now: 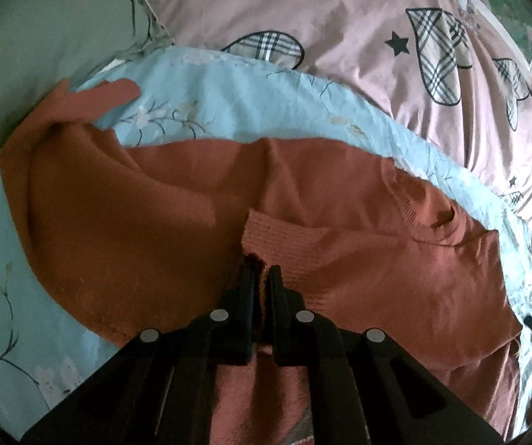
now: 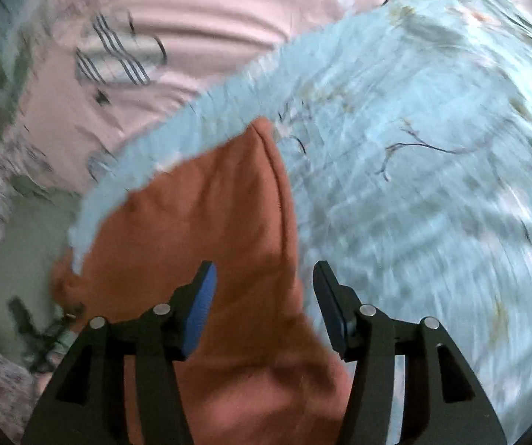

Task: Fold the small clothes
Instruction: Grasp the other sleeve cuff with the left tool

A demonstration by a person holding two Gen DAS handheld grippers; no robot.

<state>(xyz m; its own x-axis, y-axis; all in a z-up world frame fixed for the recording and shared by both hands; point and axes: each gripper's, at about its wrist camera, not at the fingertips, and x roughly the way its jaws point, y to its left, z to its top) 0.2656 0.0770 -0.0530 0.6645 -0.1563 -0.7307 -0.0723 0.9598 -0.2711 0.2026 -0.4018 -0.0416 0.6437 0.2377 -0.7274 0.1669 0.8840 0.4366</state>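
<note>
Knitwear dominates both views: a rust-orange knitted sweater (image 1: 147, 222) lies spread across a pale blue sheet printed with thin dark branches and white blossoms (image 1: 229, 96), which in turn covers part of a bed. In the left wrist view the sweater's body fills the middle, one sleeve (image 1: 95, 98) stretches up toward the upper left, and the ribbed neckline (image 1: 433, 218) sits to the right. A ribbed cuff or hem (image 1: 277, 233) is folded over onto the body, and the left tongs (image 1: 260, 278) are clamped together on its lower edge, with orange knit showing in the narrow slit between the black fingers. Beyond the blue sheet lies a pink quilt patterned with plaid hearts and small black stars (image 1: 340, 18), and a grey-green pillow (image 1: 43, 29) occupies the upper left corner.

The right wrist view is heavily blurred. The right tongs (image 2: 264, 274) stand wide apart, holding nothing, with one blue-faced pad (image 2: 201, 307) on the left finger. They hang above a narrow tapering part of the sweater (image 2: 210, 230), whose right edge runs between the two fingers; whether the fingers touch the fabric cannot be told. Blue sheet (image 2: 414, 185) fills the right side and pink quilt (image 2: 191, 18) the top
</note>
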